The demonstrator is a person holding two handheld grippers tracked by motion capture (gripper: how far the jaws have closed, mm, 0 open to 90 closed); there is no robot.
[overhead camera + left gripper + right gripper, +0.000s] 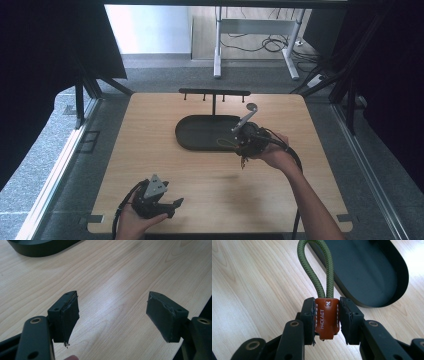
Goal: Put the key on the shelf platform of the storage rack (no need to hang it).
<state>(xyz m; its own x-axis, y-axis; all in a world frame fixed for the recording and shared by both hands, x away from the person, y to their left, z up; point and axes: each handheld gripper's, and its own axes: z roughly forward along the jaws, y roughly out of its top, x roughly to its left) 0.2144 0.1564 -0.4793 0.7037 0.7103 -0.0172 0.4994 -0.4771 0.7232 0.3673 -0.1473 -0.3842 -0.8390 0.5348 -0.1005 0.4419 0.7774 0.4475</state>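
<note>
Brown leather tab [327, 317] with white stitching and a stamped mark, joined to a loop of olive-green braided cord [315, 270]: one key fob, carried, not resting on anything. Location: clamped between the pads of the right tongs [327, 321], held above the pale wood counter [210, 180] just off the near right end of the black oval tray [200, 134], towards the counter's far right quarter.

Right tongs: closed on the leather tab, cord loop standing free beyond the tips.

Left tongs [112, 315]: jaws spread wide, nothing between them, parked low over the counter's near left corner in the person's left hand [135, 220].

Also present: black rack [215, 93] with a row of small pegs, standing at the counter's far edge behind the tray.

Step in hand, as judged: transport of the fob, grip already secure. Destination looks to be either the tray or a peg on the rack. A peg would call for turning the loop open-side towards it and threading it over before release; the tray needs only lowering and opening.
</note>
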